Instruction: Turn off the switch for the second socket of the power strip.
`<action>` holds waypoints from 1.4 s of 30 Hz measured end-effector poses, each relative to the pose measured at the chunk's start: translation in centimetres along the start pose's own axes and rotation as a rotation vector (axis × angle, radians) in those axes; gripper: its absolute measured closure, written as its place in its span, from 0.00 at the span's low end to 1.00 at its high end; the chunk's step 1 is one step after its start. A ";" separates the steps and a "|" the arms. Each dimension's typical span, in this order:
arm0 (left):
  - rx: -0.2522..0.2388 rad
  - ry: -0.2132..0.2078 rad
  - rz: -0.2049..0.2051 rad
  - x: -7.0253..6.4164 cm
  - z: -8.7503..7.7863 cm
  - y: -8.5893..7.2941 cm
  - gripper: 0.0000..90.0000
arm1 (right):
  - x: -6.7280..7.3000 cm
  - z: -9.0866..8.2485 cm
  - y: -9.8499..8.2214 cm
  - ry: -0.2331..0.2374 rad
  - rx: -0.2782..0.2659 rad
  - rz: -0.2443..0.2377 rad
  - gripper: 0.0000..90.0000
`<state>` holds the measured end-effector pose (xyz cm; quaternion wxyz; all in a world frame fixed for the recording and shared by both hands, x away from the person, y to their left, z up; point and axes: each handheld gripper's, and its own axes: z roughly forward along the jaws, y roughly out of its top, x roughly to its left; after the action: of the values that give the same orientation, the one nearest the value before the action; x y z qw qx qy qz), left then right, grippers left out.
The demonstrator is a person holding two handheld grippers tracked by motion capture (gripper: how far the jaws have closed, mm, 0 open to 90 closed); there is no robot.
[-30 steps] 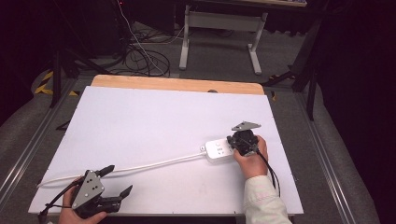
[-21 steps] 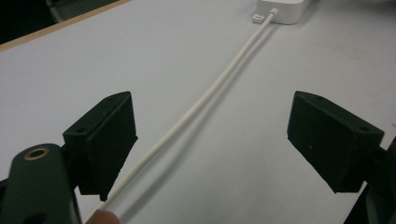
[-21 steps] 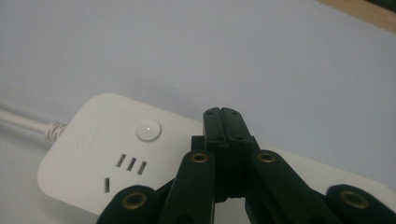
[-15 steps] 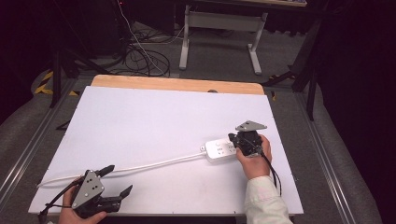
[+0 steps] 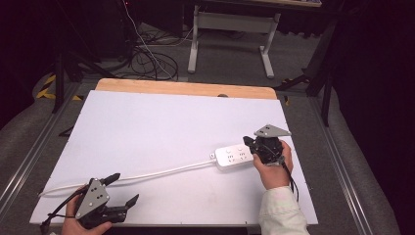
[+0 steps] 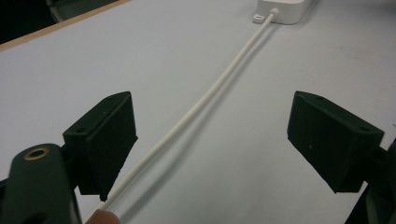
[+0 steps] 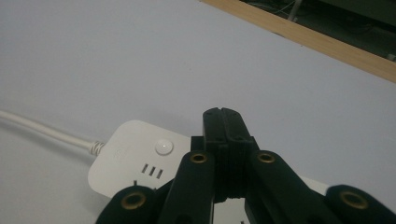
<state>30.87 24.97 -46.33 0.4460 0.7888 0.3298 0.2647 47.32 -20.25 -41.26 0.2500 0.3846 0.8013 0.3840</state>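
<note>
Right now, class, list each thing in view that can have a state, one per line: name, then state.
Left claw: open, jaws wide either side of the cord, not touching it.
Right claw: shut, empty, above the power strip.
Power strip: flat on the table, sockets up, nothing plugged in.
Cord: attached to the strip, lying slack on the table.

The right hand-held gripper (image 5: pixel 250 145), jaws pressed together with nothing between them, has lifted slightly off the white power strip (image 5: pixel 234 156) and drifted a little toward the far edge of the surface (image 5: pixel 161 122).
</note>
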 end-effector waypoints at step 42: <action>-0.010 0.001 -0.002 0.1 -0.1 0.1 0.18 | 1.0 -6.2 -1.2 0.204 -0.211 -0.061 0.41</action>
<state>30.85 25.08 -46.18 0.4500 0.7862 0.3294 0.2663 41.93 -22.55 -38.69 0.2178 0.2905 0.7892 0.4953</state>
